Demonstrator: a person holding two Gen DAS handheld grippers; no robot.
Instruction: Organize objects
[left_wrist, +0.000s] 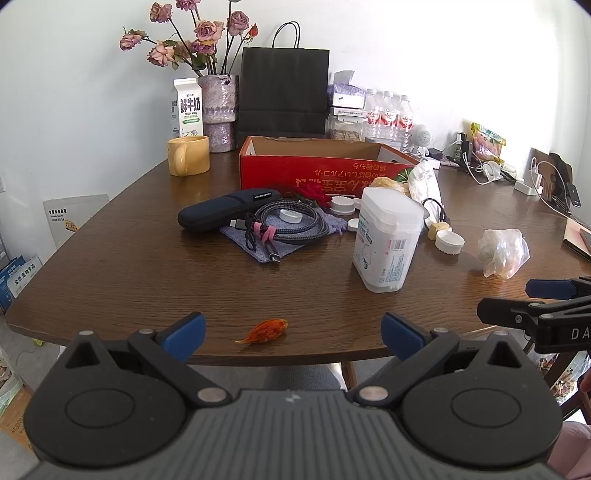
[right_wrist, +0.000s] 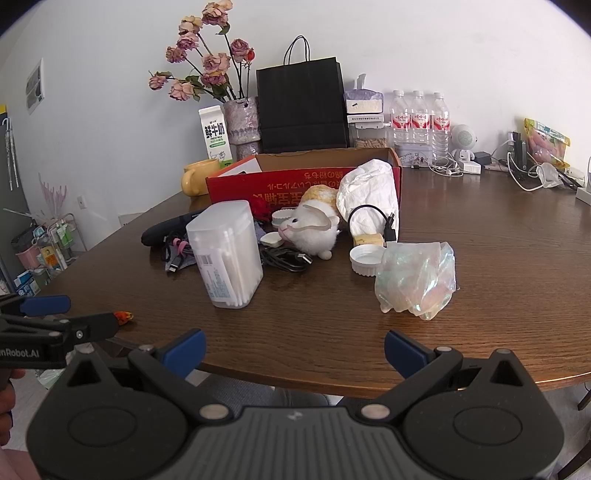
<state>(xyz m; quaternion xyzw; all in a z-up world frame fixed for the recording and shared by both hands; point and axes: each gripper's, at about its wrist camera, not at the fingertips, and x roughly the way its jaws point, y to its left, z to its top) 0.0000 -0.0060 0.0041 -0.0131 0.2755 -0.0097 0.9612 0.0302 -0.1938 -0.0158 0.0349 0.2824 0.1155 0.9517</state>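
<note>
Left wrist view: I am holding the left gripper (left_wrist: 291, 334) with its blue pads spread wide and nothing between them, hovering just off the near table edge, and the small orange candy-like piece (left_wrist: 264, 331) is lying on the wooden table (left_wrist: 147, 273) directly between the pads' line of reach. I judge it the likeliest first pick, because it is sitting alone, well apart from the main clutter. I am keeping the right gripper (right_wrist: 293, 349) released as well, level with the table edge, facing the crumpled iridescent plastic bag (right_wrist: 415, 282) and the white cotton-swab box (right_wrist: 227, 254). Both tools are waiting low and open, presumably so either can go in once a target is chosen. Further back the loose items are crowding against the red cardboard box (left_wrist: 314, 171), which is standing open and, I am guessing, serving as the bin: a dark zip case (left_wrist: 221, 210), a coiled braided cable (left_wrist: 291, 223) on a grey pouch, white ribbed lids (right_wrist: 364, 260), a plush white toy (right_wrist: 314, 230). What I am not seeing: the box interior is mostly hidden behind its front wall; the plush is blocked in the left view by the swab box; the orange piece is half covered by the left gripper's arm in the right view, and its exact nature is too small to tell.
</note>
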